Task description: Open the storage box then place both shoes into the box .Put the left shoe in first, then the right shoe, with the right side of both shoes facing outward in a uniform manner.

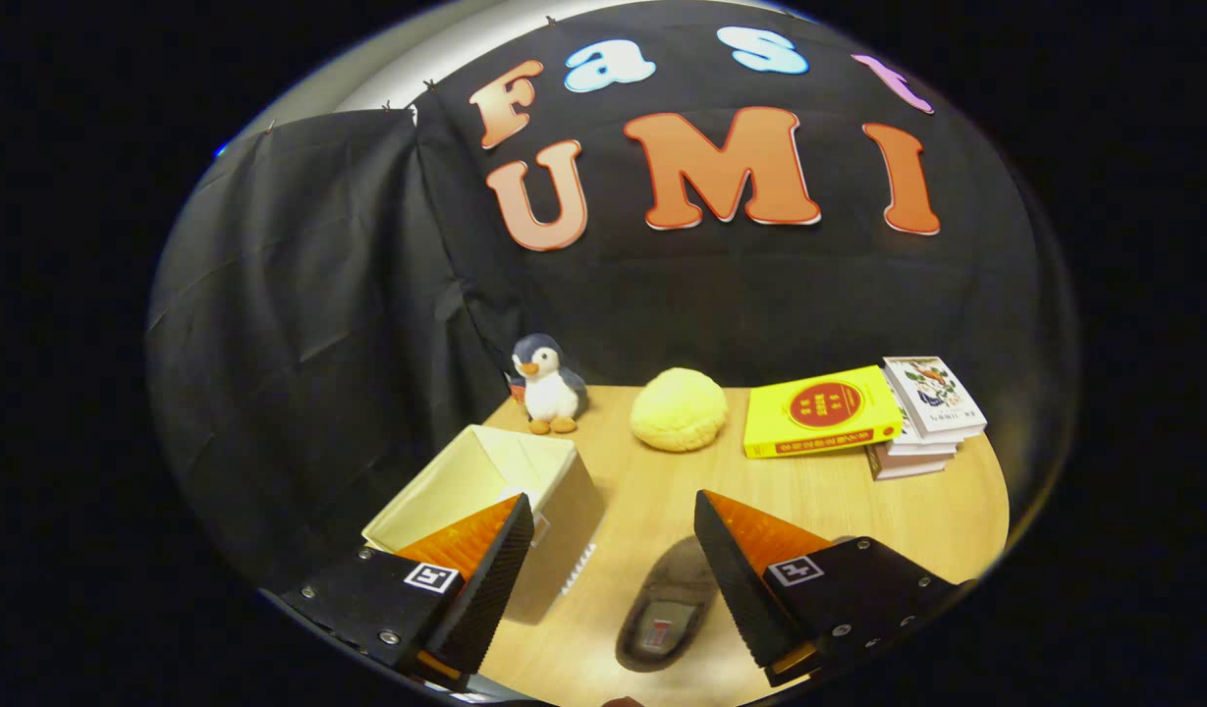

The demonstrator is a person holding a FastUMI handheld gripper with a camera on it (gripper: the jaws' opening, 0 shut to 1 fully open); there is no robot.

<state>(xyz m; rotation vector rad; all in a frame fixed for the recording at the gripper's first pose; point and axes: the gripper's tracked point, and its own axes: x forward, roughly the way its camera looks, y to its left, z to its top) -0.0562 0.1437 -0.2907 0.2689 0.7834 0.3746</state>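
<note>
A cream storage box (485,471) stands open-topped on the wooden table, its inside bare as far as I can see, partly behind my left finger. One grey-brown slipper (667,609) lies on the table below and between the fingers, nearer the right finger, its opening facing up. My gripper (613,511) hovers above the table with its fingers wide apart and nothing between them. The left fingertip overlaps the box's near right corner in the view.
A plush penguin (549,385) stands at the back by the cloth wall. A round yellow cushion (679,409) sits beside it. A yellow book (819,410) and a stack of books (927,412) lie at the back right. The table's (858,511) right edge curves nearby.
</note>
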